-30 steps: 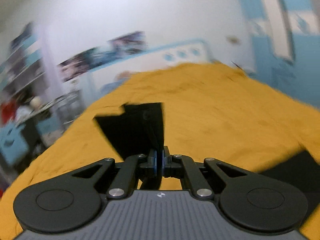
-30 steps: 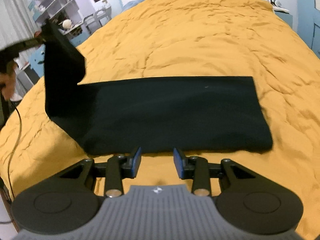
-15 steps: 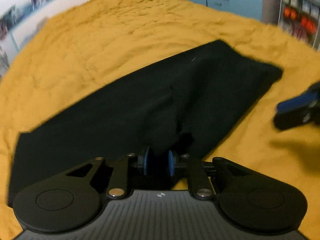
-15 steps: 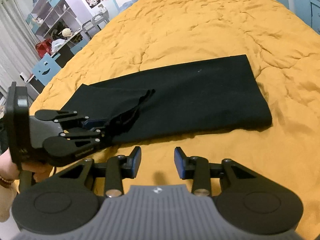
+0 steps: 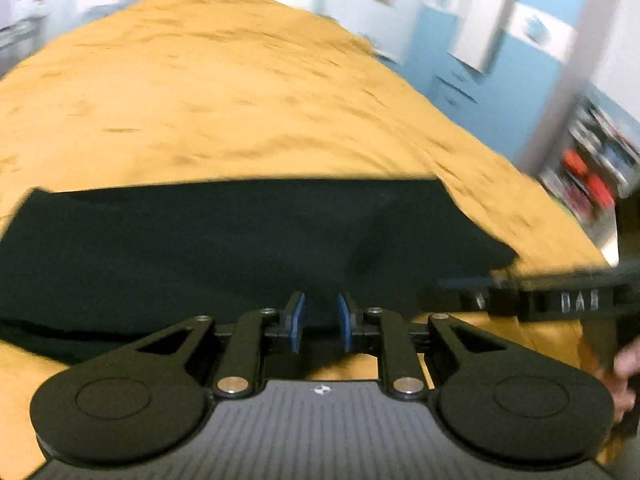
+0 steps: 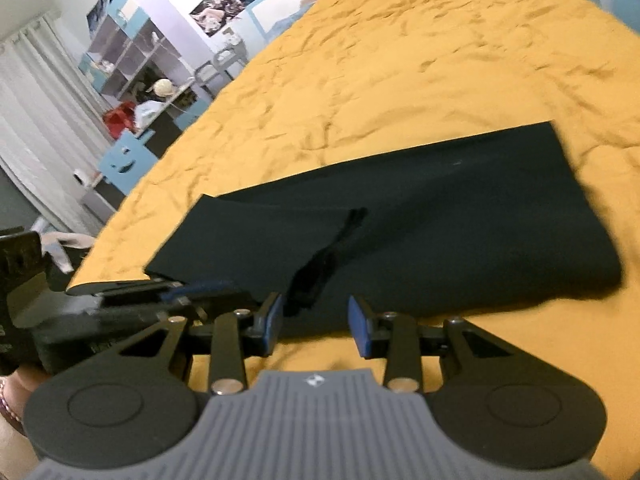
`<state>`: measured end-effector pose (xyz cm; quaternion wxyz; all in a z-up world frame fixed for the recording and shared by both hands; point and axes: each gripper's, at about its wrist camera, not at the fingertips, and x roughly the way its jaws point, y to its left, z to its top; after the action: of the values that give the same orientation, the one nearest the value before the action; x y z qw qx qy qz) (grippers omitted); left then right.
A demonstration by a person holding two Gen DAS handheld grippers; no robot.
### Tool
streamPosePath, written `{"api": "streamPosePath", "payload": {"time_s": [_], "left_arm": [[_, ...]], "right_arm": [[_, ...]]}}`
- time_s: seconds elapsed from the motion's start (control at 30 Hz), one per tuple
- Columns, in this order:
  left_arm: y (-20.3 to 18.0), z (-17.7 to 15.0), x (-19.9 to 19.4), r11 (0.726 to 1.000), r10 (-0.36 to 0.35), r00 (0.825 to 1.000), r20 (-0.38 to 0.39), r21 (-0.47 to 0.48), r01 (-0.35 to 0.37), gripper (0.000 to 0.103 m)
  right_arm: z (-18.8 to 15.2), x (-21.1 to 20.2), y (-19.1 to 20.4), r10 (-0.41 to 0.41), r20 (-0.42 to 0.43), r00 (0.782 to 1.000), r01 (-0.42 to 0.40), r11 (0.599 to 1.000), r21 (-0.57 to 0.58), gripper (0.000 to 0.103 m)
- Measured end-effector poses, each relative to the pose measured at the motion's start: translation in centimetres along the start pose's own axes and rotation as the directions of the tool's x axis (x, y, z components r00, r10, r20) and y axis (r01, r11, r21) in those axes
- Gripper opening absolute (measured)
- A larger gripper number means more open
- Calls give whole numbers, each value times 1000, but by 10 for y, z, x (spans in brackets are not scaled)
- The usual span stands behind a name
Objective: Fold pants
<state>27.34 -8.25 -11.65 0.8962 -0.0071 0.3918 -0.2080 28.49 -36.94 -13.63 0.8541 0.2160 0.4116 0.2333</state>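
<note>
Black pants (image 6: 420, 216), soft and smooth, folded into a long flat strip across a bed with a crinkly yellow cover (image 6: 400, 60). Straight edges on the far side and the right end, a rounded fold on the near right. A thin dark string or loose fold (image 6: 320, 256) running down the middle of the cloth toward the near edge; hard to tell which.

Left gripper (image 5: 319, 322): hard black plastic arms, round black discs, a ribbed grey body, small blue pads on the fingers (image 5: 297, 320). Fingers apart with a small gap, holding nothing. Near edge of the pants (image 5: 240, 248) lying just past the tips, dark cloth showing through the gap, pads not pressing on it.

Right gripper (image 6: 316, 326): same shape and same blue pads (image 6: 358, 330). Fingers open a bit wider, empty. Near edge of the pants just past the tips, yellow cover seen under the gap.

In the right view, left gripper (image 6: 192, 292) low at the left, right beside the near left corner of the pants. In the left view, right gripper (image 5: 540, 300) at the right edge, blurred, with part of a hand (image 5: 626, 364) cut off by the frame.

Left view smeared all over, room behind unclear. Far left in the right view: shelves (image 6: 128, 56), a white curtain (image 6: 36, 120), pictures on the wall, small and fuzzy.
</note>
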Motion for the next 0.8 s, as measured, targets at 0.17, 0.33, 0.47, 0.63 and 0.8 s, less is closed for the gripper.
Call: {"api": "streamPosePath", "payload": {"time_s": [0.17, 0.33, 0.47, 0.63, 0.8], "left_arm": [[40, 6, -13, 987, 133, 990, 53, -96, -128, 23], [71, 2, -23, 964, 208, 975, 71, -182, -193, 25], [92, -5, -38, 939, 275, 959, 67, -234, -252, 26], [114, -6, -70, 892, 366, 927, 81, -315, -325, 25], [126, -6, -95, 860, 418, 902, 106, -365, -356, 25]], "right_arm": [[15, 42, -6, 34, -21, 999, -32, 995, 91, 44], [20, 80, -27, 81, -48, 996, -68, 970, 235, 36], [21, 86, -21, 93, -51, 994, -77, 965, 250, 0], [48, 70, 17, 91, -12, 996, -89, 987, 132, 0], [113, 44, 60, 104, 9, 994, -104, 994, -14, 0]]}}
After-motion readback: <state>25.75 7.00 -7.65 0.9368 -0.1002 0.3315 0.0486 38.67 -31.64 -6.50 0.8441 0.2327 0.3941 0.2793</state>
